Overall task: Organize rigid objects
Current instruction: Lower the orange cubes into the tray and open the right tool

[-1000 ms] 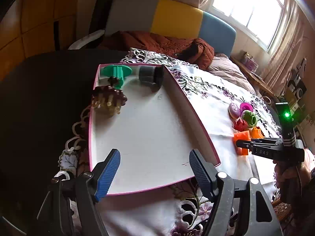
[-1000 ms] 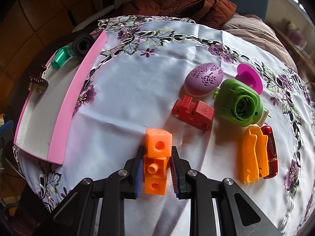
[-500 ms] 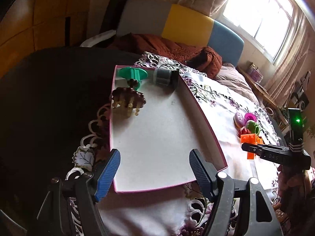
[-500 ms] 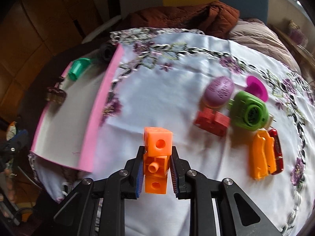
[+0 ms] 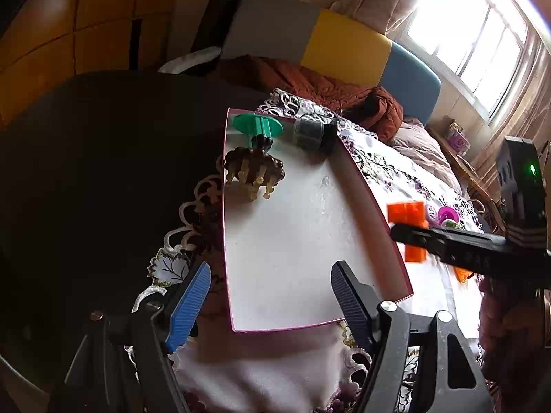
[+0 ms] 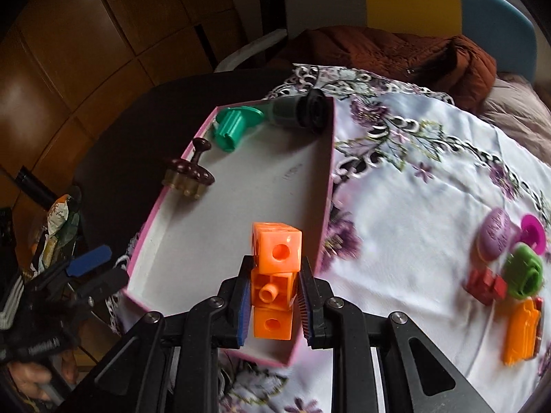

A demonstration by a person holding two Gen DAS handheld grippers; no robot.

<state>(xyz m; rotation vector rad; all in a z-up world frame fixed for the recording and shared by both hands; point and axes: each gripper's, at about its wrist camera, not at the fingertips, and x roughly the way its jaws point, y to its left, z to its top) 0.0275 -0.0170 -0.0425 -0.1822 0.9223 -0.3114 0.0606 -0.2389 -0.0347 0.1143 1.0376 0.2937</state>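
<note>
My right gripper [image 6: 273, 304] is shut on a stack of orange linking cubes [image 6: 275, 275] and holds it in the air over the near right corner of the pink-rimmed white tray [image 6: 327, 186]. The cubes [image 5: 408, 216] and right gripper [image 5: 399, 232] also show in the left wrist view, beside the tray's right wall [image 5: 372, 203]. In the tray's far end lie a green spool [image 6: 234, 127], a dark cylinder [image 6: 299, 112] and a brown knobbed stamp [image 6: 189, 175]. My left gripper [image 5: 268, 296] is open and empty above the tray's near edge.
On the flowered tablecloth [image 6: 413, 179] at the right lie a purple egg shape [image 6: 494, 237], a magenta disc [image 6: 532, 237], a green punch [image 6: 523, 272], a red block [image 6: 485, 285] and an orange piece [image 6: 520, 332]. A dark table surface [image 5: 103, 172] lies left of the tray.
My right gripper has lifted the orange cubes off the cloth and carried them left to the tray. My left gripper has drawn back a little and stayed open.
</note>
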